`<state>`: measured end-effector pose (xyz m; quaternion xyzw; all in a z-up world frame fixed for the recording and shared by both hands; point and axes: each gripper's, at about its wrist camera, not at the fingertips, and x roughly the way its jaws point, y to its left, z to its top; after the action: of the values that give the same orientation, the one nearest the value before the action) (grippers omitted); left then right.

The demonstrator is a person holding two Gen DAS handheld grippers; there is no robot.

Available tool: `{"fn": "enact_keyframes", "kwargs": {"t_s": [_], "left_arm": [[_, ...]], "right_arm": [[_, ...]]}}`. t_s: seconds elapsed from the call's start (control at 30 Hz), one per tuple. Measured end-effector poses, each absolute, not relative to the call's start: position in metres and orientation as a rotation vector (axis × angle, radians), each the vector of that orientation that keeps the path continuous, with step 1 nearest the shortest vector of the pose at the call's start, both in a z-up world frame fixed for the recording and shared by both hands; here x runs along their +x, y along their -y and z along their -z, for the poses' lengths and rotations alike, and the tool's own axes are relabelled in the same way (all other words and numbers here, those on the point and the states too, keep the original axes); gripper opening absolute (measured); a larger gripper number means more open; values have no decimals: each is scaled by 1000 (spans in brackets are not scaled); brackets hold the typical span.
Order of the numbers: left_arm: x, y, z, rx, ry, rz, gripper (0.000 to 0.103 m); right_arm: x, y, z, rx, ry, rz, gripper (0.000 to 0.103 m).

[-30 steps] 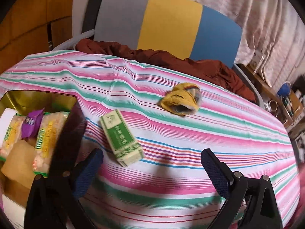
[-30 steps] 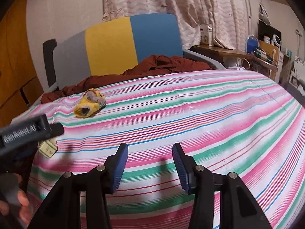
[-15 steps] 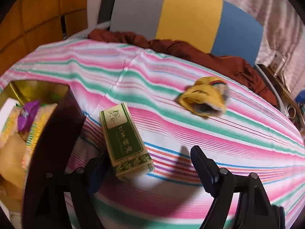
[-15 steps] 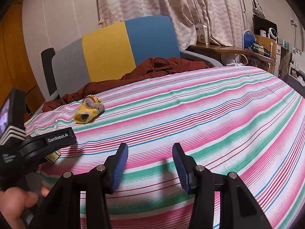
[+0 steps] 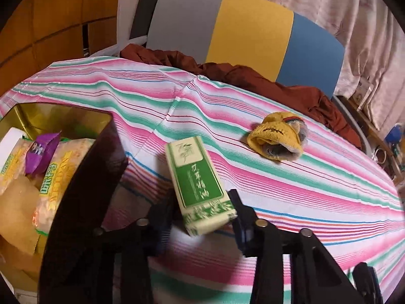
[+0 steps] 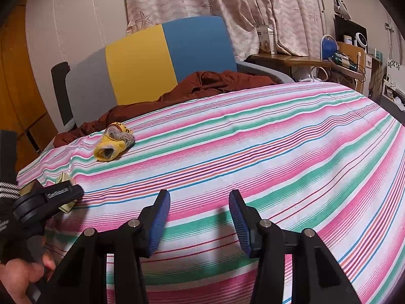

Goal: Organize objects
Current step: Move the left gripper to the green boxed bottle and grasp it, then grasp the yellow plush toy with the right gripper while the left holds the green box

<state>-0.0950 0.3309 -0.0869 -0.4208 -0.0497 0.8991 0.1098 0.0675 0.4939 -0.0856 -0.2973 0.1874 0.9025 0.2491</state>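
A green and cream box [image 5: 197,179] lies on the striped tablecloth [image 5: 291,185]. My left gripper [image 5: 202,217] is shut on the near end of this box, one finger on each side. A gold tin [image 5: 63,119] with snack packets [image 5: 58,172] stands to the left of it. A yellow sock [image 5: 278,136] lies farther back; it also shows in the right wrist view [image 6: 114,145]. My right gripper [image 6: 200,220] is open and empty above the cloth. The left gripper shows at the left edge of the right wrist view [image 6: 48,200], hiding most of the box.
A brown garment [image 5: 253,76] lies at the table's far edge against a grey, yellow and blue chair [image 6: 157,60]. A cluttered side table [image 6: 303,60] and curtains stand at the back right.
My left gripper has moved forward to the green box and closed its fingers on the box's near end. The right gripper has stayed open and almost still.
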Motion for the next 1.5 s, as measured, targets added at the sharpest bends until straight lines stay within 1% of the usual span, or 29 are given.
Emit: {"fn": "enact_keyframes", "kwargs": {"t_s": [0.07,0.17,0.3,0.5,0.6,0.67,0.77,0.9,0.97,1.0,1.03,1.17,1.3,1.4,1.47,1.5], "left_arm": [[-93,-326,86,-1222,181,-2644,33],[-92,-322,85,-1207,210,-2640,31],[-83,-335,77,-1118,121,-2615,31],[-58,-353,66,-955,-17,-2586,31],[-62,-351,69,-989,-1,-2564,31],[-69,-342,76,-1061,54,-2545,31],[-80,-331,89,-1162,145,-2513,31],[-74,-336,88,-1138,108,-2511,31],[-75,-334,89,-1141,122,-2503,31],[-75,-333,90,-1140,128,-2500,31],[-76,-333,90,-1140,130,-2499,31],[-77,-333,91,-1139,133,-2497,31],[-78,-332,91,-1137,148,-2491,31],[-77,-332,92,-1134,147,-2491,31],[-77,-332,92,-1133,148,-2491,31],[-77,-332,92,-1132,150,-2491,31]], "right_arm": [[68,-493,85,-808,-504,-2457,49],[66,-490,85,-811,-486,-2457,49],[64,-488,85,-822,-466,-2457,49],[66,-493,87,-820,-498,-2439,49],[65,-493,87,-835,-495,-2432,49],[60,-493,88,-875,-487,-2445,49],[41,-494,91,-998,-524,-2508,49],[8,-499,77,-1029,-537,-2592,49],[-17,-502,64,-1042,-539,-2663,52],[-30,-501,59,-1055,-519,-2694,59],[-40,-499,57,-1072,-506,-2715,62],[-94,-493,56,-1169,-424,-2756,62],[-127,-487,69,-1264,-363,-2766,62],[-137,-481,76,-1279,-311,-2789,62],[-138,-481,79,-1254,-305,-2791,58],[-138,-484,80,-1240,-327,-2792,50]]}}
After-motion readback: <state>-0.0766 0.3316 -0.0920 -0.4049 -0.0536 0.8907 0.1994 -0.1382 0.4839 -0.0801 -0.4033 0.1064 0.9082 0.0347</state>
